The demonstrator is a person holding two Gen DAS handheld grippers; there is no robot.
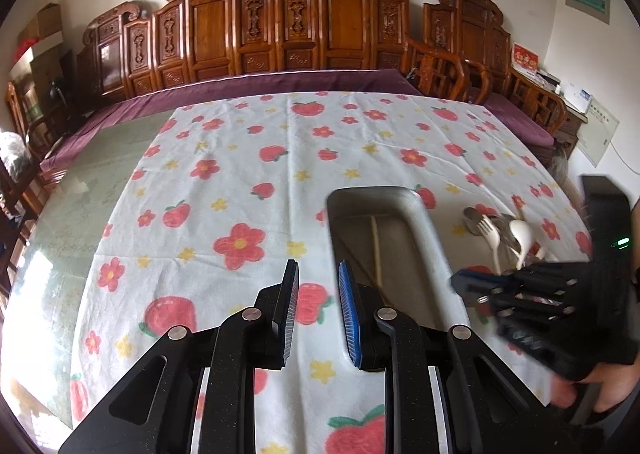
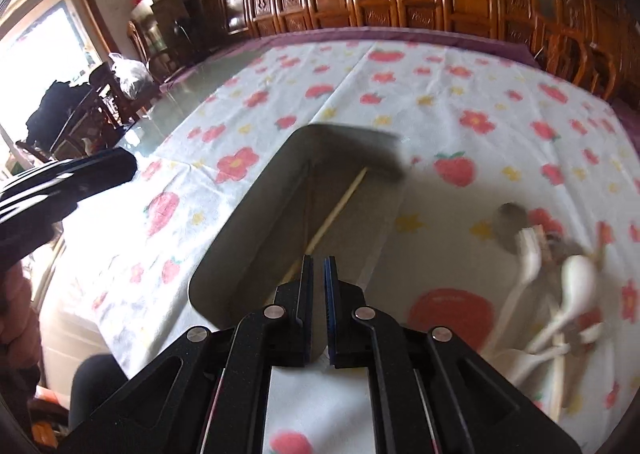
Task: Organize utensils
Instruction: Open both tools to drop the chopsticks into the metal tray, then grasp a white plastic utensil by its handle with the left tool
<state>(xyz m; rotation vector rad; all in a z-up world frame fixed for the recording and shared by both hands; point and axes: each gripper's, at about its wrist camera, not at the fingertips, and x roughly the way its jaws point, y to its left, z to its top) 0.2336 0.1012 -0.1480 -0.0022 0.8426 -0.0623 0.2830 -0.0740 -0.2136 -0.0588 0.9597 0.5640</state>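
A big table (image 1: 72, 213) with a glass top carries a white cloth (image 1: 240, 181) printed with red flowers and strawberries; the cloth covers most of the top and leaves a bare strip of glass along the left edge in the left wrist view. A carved wooden bench (image 1: 280, 21) with a purple cushion runs along the table's far edge. On the cloth, toward the near edge, lies a long grey tray (image 1: 416, 238) with rounded corners, its length running from near edge toward far edge. Inside the tray a single pale chopstick (image 2: 340, 205) lies along its length. Just beside the tray, on its right and toward the table's right edge, sits a loose pile of utensils (image 1: 500, 234): a white fork (image 1: 490, 232), a white spoon (image 1: 522, 234) and some metal pieces, overlapping one another. The left gripper (image 1: 318, 308) hangs over the cloth at the tray's left side, its jaws a little apart with nothing between them. The right gripper (image 2: 318, 306) is over the near end of the tray, jaws closed almost together and empty.
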